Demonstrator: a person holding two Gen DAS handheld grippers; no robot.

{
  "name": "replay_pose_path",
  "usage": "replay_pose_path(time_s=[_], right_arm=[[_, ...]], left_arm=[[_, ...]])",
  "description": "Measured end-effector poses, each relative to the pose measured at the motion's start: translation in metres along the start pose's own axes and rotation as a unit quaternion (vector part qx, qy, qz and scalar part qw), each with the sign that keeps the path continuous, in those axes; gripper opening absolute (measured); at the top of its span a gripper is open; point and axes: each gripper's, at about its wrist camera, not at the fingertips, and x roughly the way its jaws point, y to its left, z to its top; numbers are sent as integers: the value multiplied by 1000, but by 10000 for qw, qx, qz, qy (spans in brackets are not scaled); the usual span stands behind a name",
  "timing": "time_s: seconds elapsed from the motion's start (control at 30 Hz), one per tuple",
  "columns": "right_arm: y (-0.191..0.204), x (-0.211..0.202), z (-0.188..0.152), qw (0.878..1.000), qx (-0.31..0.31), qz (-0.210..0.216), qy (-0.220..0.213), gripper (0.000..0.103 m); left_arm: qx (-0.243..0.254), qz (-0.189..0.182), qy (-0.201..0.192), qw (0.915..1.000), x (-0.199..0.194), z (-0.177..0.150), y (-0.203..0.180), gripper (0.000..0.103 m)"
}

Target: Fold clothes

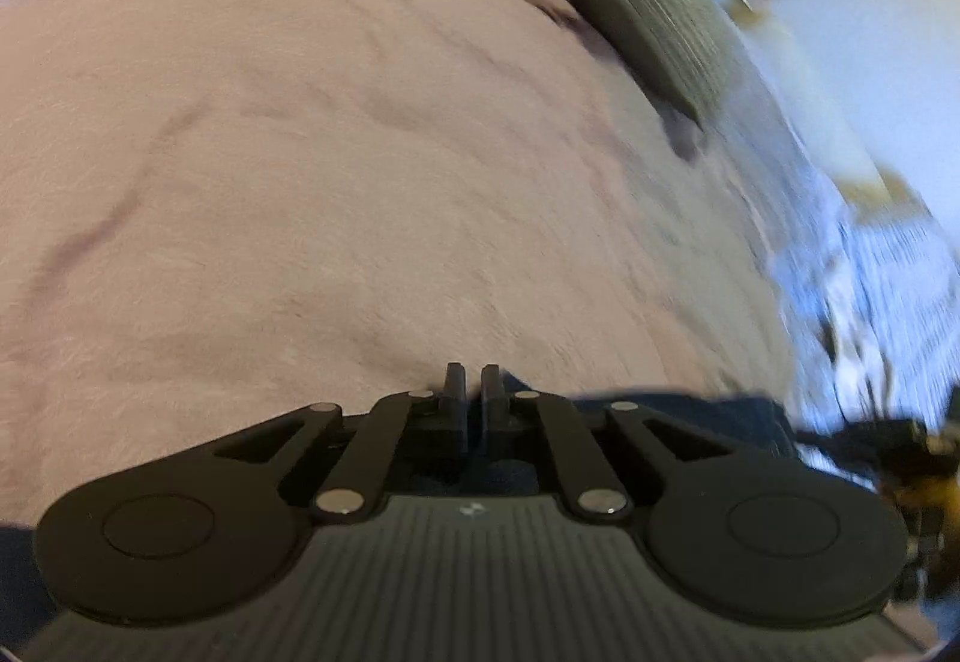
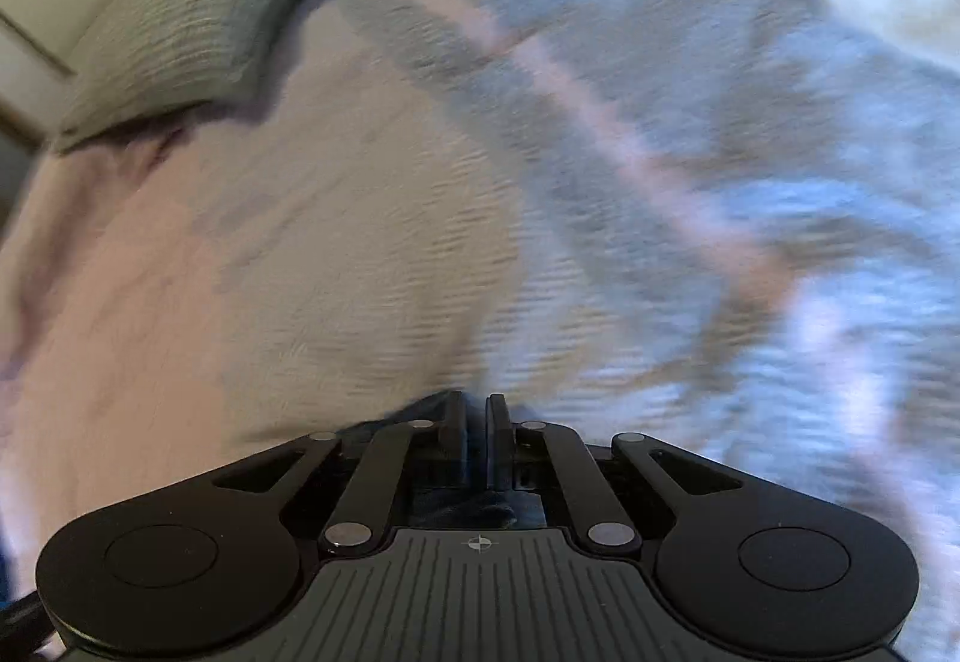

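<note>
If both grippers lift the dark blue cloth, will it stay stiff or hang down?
Probably it hangs down: the blue cloth bunches in soft folds around the right gripper. It likely sags between this and the left gripper. It looks thin, so probably light.

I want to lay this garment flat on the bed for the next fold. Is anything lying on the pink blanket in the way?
Nothing visible blocks it. Both the left gripper and the right gripper are shut on dark blue cloth, and the pink blanket ahead lies bare. The grey ribbed pillow sits off at its far edge.
</note>
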Motion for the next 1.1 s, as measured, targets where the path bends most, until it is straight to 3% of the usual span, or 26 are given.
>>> replay_pose_path(time_s=[0.03, 0.07, 0.13, 0.2, 0.27, 0.33, 0.4, 0.47, 0.53, 0.63, 0.7, 0.77, 0.8, 0.9, 1.0, 1.1], right_arm=[[4, -9, 2, 9991, -200, -333, -166, 2], [12, -21, 0, 9965, -588, -377, -451, 3], [38, -41, -7, 9829, -1576, 3, -951, 3], [75, -44, -23, 9606, -2546, 784, -787, 3], [110, -38, -45, 9301, -3324, 1497, -452, 2], [135, -27, -69, 9014, -3897, 1869, -251, 2], [146, -10, -81, 8898, -4260, 1601, -322, 2], [154, 9, -90, 8801, -4572, 1196, -449, 2], [146, 22, -85, 8862, -4550, 679, -556, 0], [123, 18, -61, 9126, -3940, 1049, -307, 0], [116, 4, -58, 9174, -3780, 1160, -455, 0], [109, -11, -57, 9203, -3650, 1257, -639, 0], [105, -19, -56, 9215, -3584, 1305, -730, 0], [61, -39, -53, 9556, -2621, 1195, -616, 0], [13, -58, -51, 9820, -1518, 1034, -440, 0], [-36, -78, -48, 9952, -396, 860, -258, 6]], left_arm=[[-87, 172, -158, 9997, -6, 1, 1, 4], [-113, 222, -281, 9993, -14, 2, 0, 4], [-59, 131, -362, 9992, -26, 1, -5, 4], [274, -110, -246, 9993, -32, -5, -19, 4], [836, -164, -79, 9963, -31, -14, -38, 4], [1341, -138, 110, 9908, -19, -24, -54, 4], [1616, 56, 186, 9867, -2, -33, -59, 4], [1586, 283, 49, 9869, 12, -34, -53, 3], [1421, 450, -118, 9888, 16, -34, -46, 3], [1341, 899, -489, 9857, 1, -33, -39, 4], [1205, 1021, -716, 9848, -16, -32, -33, 4], [1153, 882, -701, 9869, -29, -36, -27, 5], [1337, 982, -573, 9845, -31, -40, -26, 5], [1718, 1419, -272, 9745, -31, -47, -17, 11], [1249, 1353, -316, 9824, -54, -41, -1, 12], [1164, 1272, -225, 9848, -70, -42, 1, 10]])
